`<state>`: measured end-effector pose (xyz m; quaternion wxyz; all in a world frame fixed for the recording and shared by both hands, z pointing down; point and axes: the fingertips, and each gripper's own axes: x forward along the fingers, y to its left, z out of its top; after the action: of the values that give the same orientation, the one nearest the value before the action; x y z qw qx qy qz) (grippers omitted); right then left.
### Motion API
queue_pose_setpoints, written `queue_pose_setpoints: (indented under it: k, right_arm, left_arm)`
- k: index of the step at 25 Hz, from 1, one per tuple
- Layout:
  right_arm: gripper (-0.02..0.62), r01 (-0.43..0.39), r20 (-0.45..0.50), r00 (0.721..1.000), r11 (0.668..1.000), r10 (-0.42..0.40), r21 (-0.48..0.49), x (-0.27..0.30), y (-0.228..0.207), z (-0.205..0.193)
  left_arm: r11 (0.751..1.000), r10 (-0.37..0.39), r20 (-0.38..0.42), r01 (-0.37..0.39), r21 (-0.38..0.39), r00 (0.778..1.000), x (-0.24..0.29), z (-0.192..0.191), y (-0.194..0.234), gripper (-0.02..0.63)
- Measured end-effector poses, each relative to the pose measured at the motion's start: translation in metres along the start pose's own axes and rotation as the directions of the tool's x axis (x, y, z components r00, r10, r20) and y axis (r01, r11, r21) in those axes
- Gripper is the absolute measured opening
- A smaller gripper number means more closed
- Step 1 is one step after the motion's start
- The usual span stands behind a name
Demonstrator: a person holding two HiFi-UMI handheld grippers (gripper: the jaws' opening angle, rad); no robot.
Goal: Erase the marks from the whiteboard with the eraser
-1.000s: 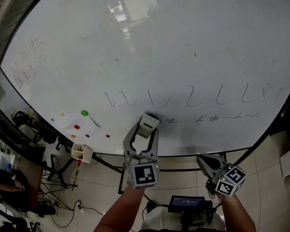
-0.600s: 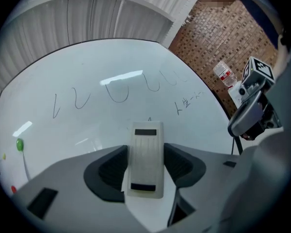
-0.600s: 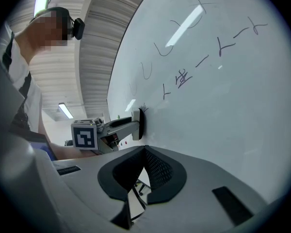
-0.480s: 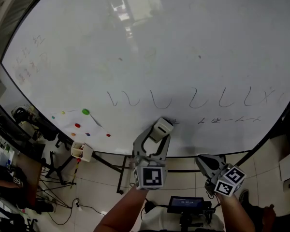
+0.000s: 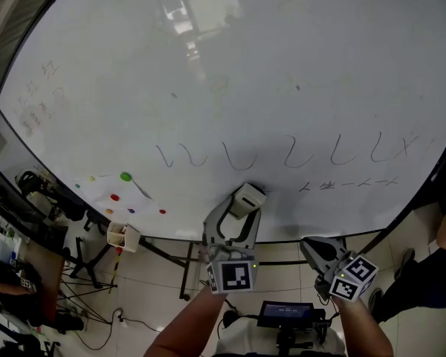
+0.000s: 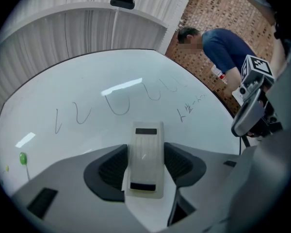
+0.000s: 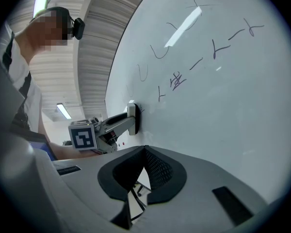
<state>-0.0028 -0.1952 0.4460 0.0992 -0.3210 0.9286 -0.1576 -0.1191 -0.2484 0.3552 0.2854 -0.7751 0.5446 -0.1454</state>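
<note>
The whiteboard (image 5: 245,73) carries a row of U-shaped strokes (image 5: 238,155) and, below them to the right, a line of small writing (image 5: 349,183). The white eraser (image 5: 247,198) is pressed flat on the board, below the strokes and left of that writing. My left gripper (image 5: 236,216) is shut on the eraser (image 6: 145,161), one pad on each long side. Its jaws have just been opening slightly, with the eraser still between them. My right gripper (image 5: 312,248) hangs lower right, off the board, shut with nothing in it; its pads meet in the right gripper view (image 7: 144,152).
Coloured magnets (image 5: 125,176) and a paper sheet (image 5: 108,193) sit at the board's lower left, above a pen cup (image 5: 121,235). Faint red writing (image 5: 37,99) marks the upper left. A person (image 5: 442,274) stands at the right edge. A device with a screen (image 5: 286,314) lies below.
My left gripper has moved right and slightly down along the board with the eraser, mostly in the first half second. The right gripper has stayed where it was.
</note>
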Motion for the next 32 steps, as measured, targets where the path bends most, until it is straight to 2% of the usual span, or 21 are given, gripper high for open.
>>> queue_pose_setpoints:
  k: [4,7,10,13,15,17,21,28,32]
  right_arm:
    - [0.015,-0.006,0.001,1.0,1.0,0.006,-0.004,0.001,0.001,0.003]
    - [0.015,-0.007,-0.006,1.0,1.0,0.007,-0.005,0.001,0.0,0.003]
    - [0.015,-0.007,-0.005,1.0,1.0,0.007,-0.009,0.003,0.001,0.004]
    - [0.015,0.01,-0.001,1.0,0.999,-0.01,-0.033,-0.002,-0.005,0.008]
    - [0.015,0.015,-0.003,1.0,0.999,-0.015,-0.041,-0.001,-0.008,0.006]
    - [0.015,-0.008,-0.009,1.0,1.0,0.008,-0.023,0.003,0.002,-0.002]
    - [0.015,-0.029,-0.026,0.999,0.999,0.029,0.019,-0.007,0.018,-0.005]
    - [0.015,0.037,-0.011,0.999,0.999,-0.037,-0.007,-0.026,-0.008,0.011]
    - [0.015,0.068,-0.004,0.998,0.998,-0.068,-0.009,-0.03,-0.009,0.008]
  left_arm:
    - [0.997,-0.077,-0.068,0.075,-0.029,0.995,-0.005,-0.015,-0.012,0.27]
    - [0.997,-0.082,-0.047,0.082,0.005,0.996,-0.004,0.001,-0.004,0.266]
    - [0.996,-0.043,-0.021,0.045,0.074,0.999,0.002,0.02,0.001,0.265]
    - [0.983,-0.027,-0.011,0.029,0.184,1.0,0.013,0.023,-0.014,0.266]
    - [0.961,-0.053,-0.027,0.059,0.27,0.998,0.016,0.018,-0.028,0.265]
    - [0.946,-0.089,-0.073,0.107,0.306,0.993,0.009,0.01,-0.036,0.267]
    - [0.959,-0.091,-0.128,0.122,0.255,0.988,-0.012,0.016,-0.032,0.265]
    - [0.966,-0.03,-0.023,0.035,0.255,0.999,0.01,0.048,-0.022,0.265]
    - [0.971,-0.078,-0.021,0.081,0.226,0.997,0.017,0.035,-0.037,0.267]
